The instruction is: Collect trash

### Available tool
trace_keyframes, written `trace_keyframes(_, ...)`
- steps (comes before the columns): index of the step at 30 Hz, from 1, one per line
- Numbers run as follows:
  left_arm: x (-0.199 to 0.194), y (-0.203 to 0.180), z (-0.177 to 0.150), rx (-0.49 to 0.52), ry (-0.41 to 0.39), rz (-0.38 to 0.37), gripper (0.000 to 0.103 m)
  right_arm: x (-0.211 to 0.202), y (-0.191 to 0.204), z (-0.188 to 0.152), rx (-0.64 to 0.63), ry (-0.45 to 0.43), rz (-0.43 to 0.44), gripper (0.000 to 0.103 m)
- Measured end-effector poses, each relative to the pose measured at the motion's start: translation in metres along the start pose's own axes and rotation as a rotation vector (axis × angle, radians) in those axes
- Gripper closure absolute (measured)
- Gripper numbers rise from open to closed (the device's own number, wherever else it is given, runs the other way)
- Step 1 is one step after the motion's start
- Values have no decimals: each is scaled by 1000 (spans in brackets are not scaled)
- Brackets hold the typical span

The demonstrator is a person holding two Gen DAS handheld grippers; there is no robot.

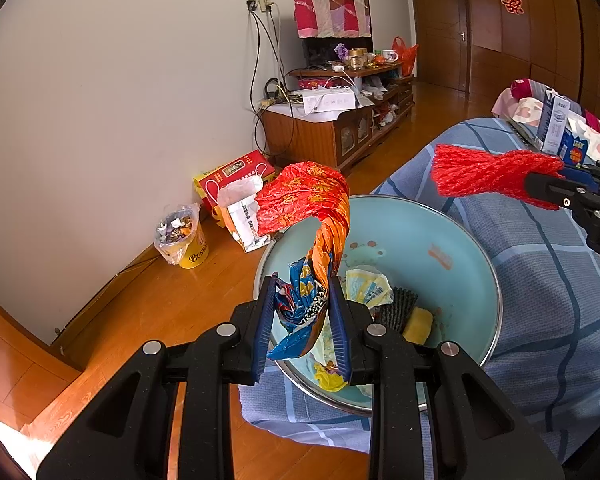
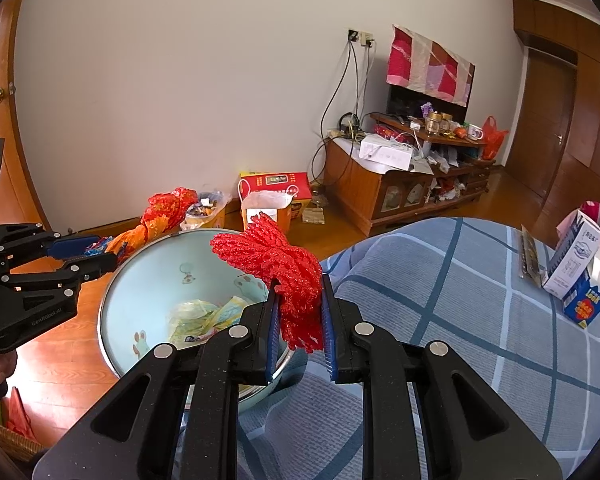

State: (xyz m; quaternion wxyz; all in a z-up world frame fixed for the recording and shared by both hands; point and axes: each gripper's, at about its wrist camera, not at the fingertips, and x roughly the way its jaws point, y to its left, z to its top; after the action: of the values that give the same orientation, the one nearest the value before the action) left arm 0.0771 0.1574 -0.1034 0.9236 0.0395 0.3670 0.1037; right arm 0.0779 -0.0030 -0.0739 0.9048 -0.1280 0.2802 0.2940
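Left gripper (image 1: 302, 320) is clenched on a crumpled orange-blue foil wrapper (image 1: 312, 240) over the pale-blue enamel basin (image 1: 460, 240); right gripper (image 2: 298, 312) grips a red mesh net bag (image 2: 276, 264) near the rim. If released w/o centring, the wrapper's long tail could be caught on the far-left rim and spilled onto the floor.

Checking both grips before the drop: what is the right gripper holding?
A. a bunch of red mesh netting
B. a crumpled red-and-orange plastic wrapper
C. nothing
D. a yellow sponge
A: in the right wrist view the right gripper is shut on the red mesh netting, above the rim of the blue basin.
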Motion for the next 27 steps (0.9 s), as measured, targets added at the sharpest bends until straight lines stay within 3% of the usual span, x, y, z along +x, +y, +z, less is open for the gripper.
trace_keyframes(9, -3, -4, 1, 4, -5, -7, 76, 1, 1, 2, -7, 1, 13, 84)
trace_keyframes(14, -5, -5, 0, 1, -9, -12, 70, 3, 3, 3, -13, -2, 31, 82)
trace_keyframes(17, -7, -6, 0, 1, -14, -14, 59, 4, 4, 2, -10, -7, 43, 67)
trace_keyframes(18, -8, -7, 0, 0, -17, -13, 51, 4, 3, 1, -5, -7, 47, 61)
trace_keyframes(20, -9, -8, 0, -5, -24, -17, 49, 5, 4, 1, -1, -7, 46, 58)
trace_keyframes(22, -11, -9, 0, -7, -30, -15, 35, 3, 3, 0, 12, -13, 47, 46)
trace_keyframes(27, -20, -8, -1, -23, -53, -17, 23, -12, -3, -4, 56, -38, 45, 37)
